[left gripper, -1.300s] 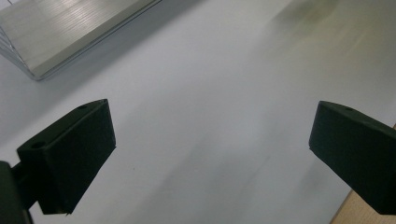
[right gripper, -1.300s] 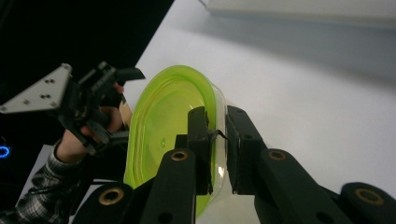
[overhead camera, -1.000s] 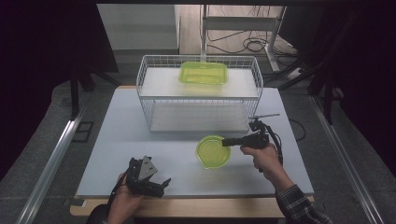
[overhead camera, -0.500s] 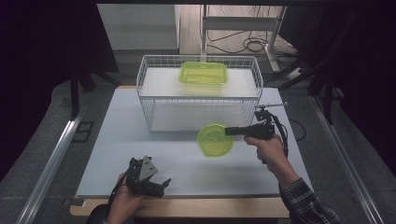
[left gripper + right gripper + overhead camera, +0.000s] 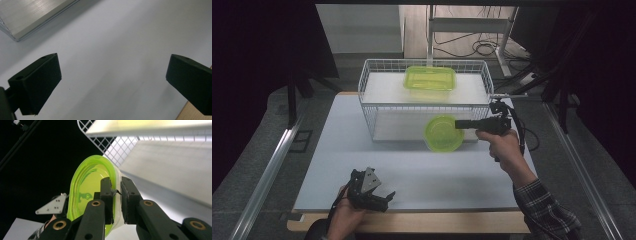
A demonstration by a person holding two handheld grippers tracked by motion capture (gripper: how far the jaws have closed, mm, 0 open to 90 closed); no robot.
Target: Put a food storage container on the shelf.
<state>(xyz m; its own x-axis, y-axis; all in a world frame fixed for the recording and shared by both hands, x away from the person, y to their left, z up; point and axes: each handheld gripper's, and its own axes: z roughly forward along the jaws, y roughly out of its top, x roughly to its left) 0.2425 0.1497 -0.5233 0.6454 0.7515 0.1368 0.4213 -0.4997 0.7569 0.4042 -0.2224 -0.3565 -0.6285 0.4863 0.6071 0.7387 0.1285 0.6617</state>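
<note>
1. Your right gripper (image 5: 458, 123) clamps the rim of the round green container (image 5: 443, 133), jaws narrow on its wall. The right gripper view confirms the pinch: one pad inside the container (image 5: 90, 195), one outside.
2. The container hangs clear of the table (image 5: 362, 150), just ahead of the gripper and in front of the wire basket (image 5: 367, 107).
3. A rectangular green container (image 5: 430, 78) already sits inside the basket, beyond your right gripper and above it.
4. Your left gripper (image 5: 379, 197) rests low near the table's front edge, jaws wide and empty.
5. Judged status: pickup done. Remaining: carry over the basket wall, lower, release.
</note>
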